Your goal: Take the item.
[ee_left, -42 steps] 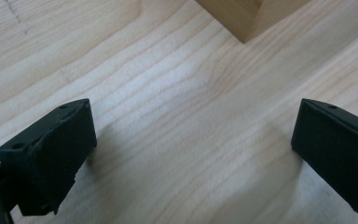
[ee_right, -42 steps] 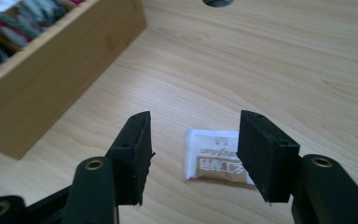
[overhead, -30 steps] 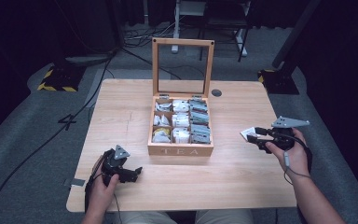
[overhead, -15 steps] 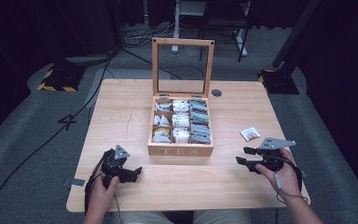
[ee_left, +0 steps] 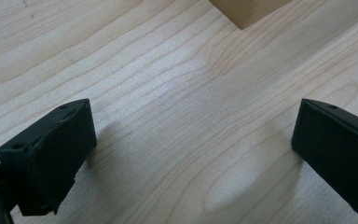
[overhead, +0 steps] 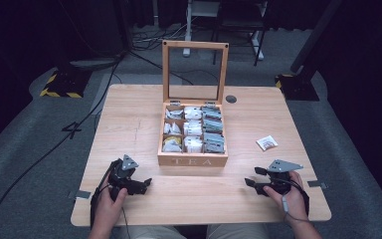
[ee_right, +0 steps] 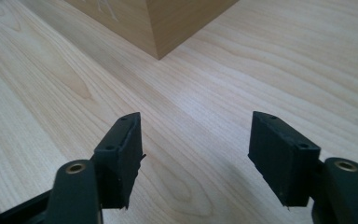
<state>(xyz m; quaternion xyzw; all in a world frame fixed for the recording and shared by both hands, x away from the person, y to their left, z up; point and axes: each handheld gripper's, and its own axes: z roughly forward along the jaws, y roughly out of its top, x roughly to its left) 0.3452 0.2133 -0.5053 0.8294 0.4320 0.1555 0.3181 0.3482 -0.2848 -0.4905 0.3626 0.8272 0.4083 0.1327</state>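
A wooden tea box (overhead: 193,160) marked TEA stands mid-table, its glass lid (overhead: 195,70) raised upright, its compartments full of tea bags (overhead: 193,128). One white tea bag packet (overhead: 267,143) lies alone on the table to the box's right. My left gripper (overhead: 146,182) rests open near the front left edge, jaws empty over bare wood, with a corner of the box (ee_left: 247,10) ahead of it. My right gripper (overhead: 252,177) is open at the front right, nothing between its jaws, the box corner (ee_right: 156,28) ahead of it.
The light wooden table (overhead: 129,119) has a round cable hole (overhead: 231,99) behind the box. Cables and a yellow-black striped base (overhead: 59,84) lie on the grey floor at the left. Dark stands rise behind the table.
My right gripper has let go of the packet, which stays on the table at the right, and has drawn back toward the front edge. The left gripper has not moved.
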